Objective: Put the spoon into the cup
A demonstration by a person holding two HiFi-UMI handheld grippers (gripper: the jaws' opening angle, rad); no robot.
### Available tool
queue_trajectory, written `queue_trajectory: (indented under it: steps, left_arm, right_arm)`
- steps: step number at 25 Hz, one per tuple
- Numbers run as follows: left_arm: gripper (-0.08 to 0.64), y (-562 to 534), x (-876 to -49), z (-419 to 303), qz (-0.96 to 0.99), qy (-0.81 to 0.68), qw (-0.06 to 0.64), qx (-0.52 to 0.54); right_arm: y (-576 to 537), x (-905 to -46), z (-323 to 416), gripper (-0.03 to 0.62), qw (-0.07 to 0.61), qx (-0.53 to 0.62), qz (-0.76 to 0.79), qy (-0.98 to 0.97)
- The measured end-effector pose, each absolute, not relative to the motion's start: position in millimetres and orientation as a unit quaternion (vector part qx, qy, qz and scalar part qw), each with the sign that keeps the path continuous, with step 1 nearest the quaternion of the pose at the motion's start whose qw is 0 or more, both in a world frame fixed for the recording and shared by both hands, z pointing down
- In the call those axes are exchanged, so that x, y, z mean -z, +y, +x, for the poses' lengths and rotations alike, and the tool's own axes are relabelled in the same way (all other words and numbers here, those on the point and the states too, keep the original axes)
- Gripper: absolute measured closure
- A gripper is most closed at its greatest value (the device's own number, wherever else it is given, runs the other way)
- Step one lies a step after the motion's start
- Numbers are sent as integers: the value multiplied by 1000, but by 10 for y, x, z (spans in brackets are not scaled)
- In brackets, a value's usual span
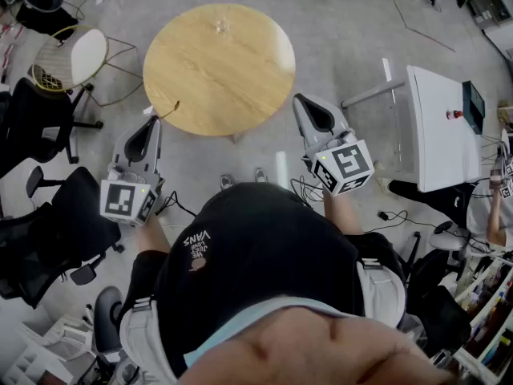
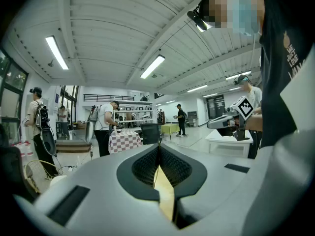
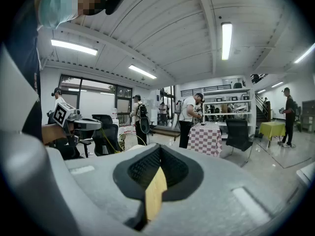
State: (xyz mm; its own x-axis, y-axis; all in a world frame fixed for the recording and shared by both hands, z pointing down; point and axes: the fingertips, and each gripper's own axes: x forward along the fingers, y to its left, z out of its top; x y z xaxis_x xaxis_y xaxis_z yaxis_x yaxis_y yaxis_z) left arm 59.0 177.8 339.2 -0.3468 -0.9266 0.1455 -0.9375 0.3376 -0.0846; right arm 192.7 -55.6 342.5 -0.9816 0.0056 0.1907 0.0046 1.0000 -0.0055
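A round wooden table [image 1: 218, 66] stands ahead of me on the grey floor. Near its far edge sits a small clear object [image 1: 218, 28], too small to tell if it is the cup. I see no spoon in any view. My left gripper [image 1: 152, 120] hovers at the table's near left edge, jaws shut with nothing between them. My right gripper [image 1: 301, 100] hangs just off the table's right edge, also shut and empty. In the left gripper view the left gripper [image 2: 158, 149] points level across the room. The right gripper [image 3: 158, 150] does too in its own view.
A white wire-frame chair [image 1: 74, 57] stands left of the table, with black office chairs [image 1: 56, 223] nearer me. A white bench [image 1: 442, 127] is at the right. Across the room are several people and a checkered table [image 3: 211, 136]. Cables [image 1: 304, 189] lie on the floor.
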Motion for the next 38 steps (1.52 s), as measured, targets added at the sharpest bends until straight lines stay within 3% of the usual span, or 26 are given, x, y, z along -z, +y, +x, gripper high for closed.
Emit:
queue_trajectory:
  steps: [23, 38]
  left_arm:
    - [549, 2390, -3554, 229, 583, -809, 35, -63]
    - [549, 1915, -3580, -131, 580, -811, 39, -61]
  right_arm:
    - [-47, -3476, 1684, 595, 66, -36, 42, -996]
    - [-469, -3520, 1236, 595, 61, -50, 30, -996]
